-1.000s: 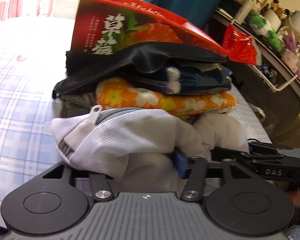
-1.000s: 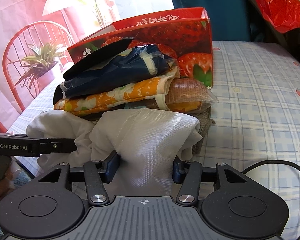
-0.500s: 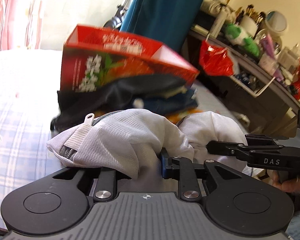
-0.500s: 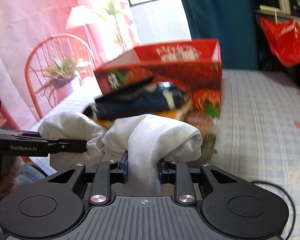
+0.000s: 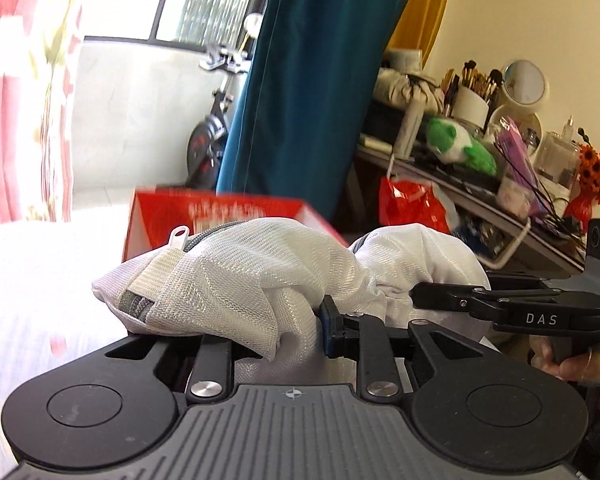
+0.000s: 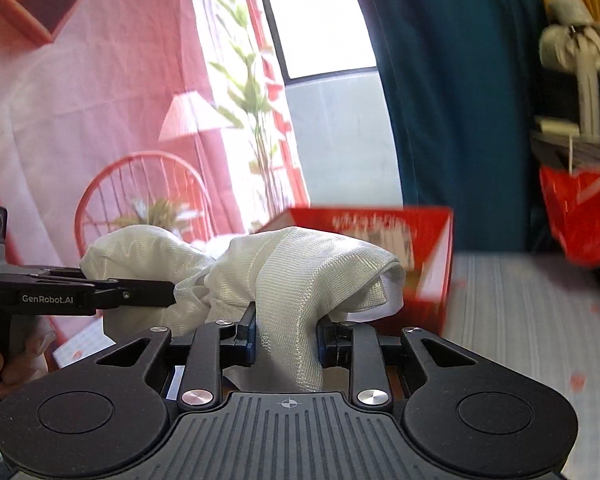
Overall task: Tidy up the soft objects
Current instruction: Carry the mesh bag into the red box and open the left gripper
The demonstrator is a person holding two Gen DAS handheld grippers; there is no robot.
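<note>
A white mesh zip bag [image 5: 235, 272] is held up in the air between both grippers. My left gripper [image 5: 283, 328] is shut on its left end, near the zipper pull. My right gripper [image 6: 285, 332] is shut on the other end of the mesh bag [image 6: 312, 272]. Each gripper shows in the other's view: the right gripper [image 5: 420, 294] from the side, the left gripper [image 6: 167, 296] likewise. A red strawberry box [image 6: 420, 248] stands on the table behind the bag; it also shows in the left wrist view [image 5: 219, 208]. The pile of soft items is hidden below the bag.
The table with a blue-checked cloth [image 6: 520, 320] lies below. A teal curtain [image 5: 300, 80] hangs behind. A cluttered shelf [image 5: 480, 184] with a red plastic bag [image 5: 412, 204] stands at the right. A red chair [image 6: 139, 192] is at the left.
Both grippers have risen together with the white mesh bag, lifting it off the pile. The box and pile have dropped low in both views; the pile is out of sight.
</note>
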